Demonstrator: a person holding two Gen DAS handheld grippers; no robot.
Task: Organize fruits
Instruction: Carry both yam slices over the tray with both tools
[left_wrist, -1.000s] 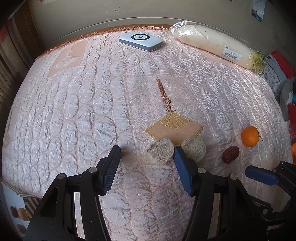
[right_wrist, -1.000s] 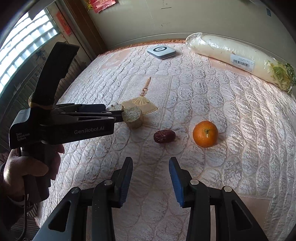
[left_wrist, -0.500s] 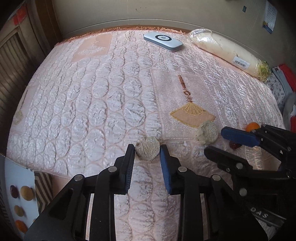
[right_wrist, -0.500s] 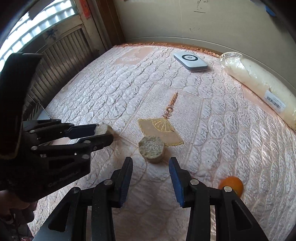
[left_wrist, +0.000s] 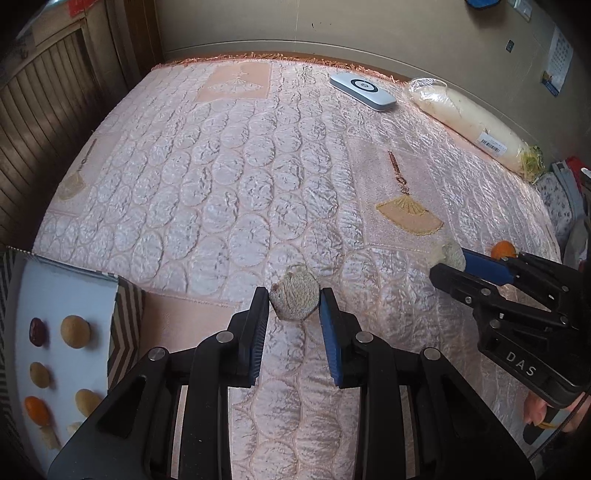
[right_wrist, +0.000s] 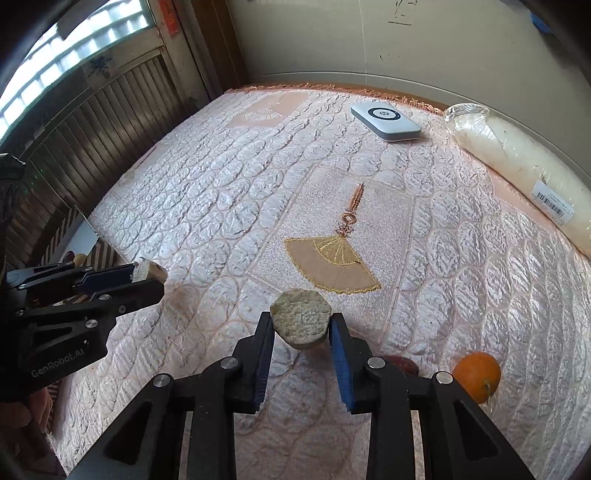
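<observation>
A: Where's each chunk?
B: Left hand-held gripper (left_wrist: 294, 308) is clamped on one chunk (left_wrist: 295, 298) near the bed (left_wrist: 207, 192) edge — right hand-held gripper (right_wrist: 301, 332) just closed in, pinching the other chunk (right_wrist: 300, 323), orange (right_wrist: 476, 374) beside it.

Soft daylight fills both views. In the right wrist view it comes from the window (right_wrist: 70, 55) at ten o'clock, whose panes are blown out to white. The quilt (left_wrist: 258, 192) picks up a satin sheen, with small glints on each raised oval and no hard glare. Shadows are faint and soft-edged; a blurred one lies on the quilt just under the left claw (right_wrist: 147, 275). Focus is crisp in the centre. Fisheye bending curves the wall (left_wrist: 332, 26) and the quilt's edges, and the corners fall to black, darkest at seven and five o'clock.
</observation>
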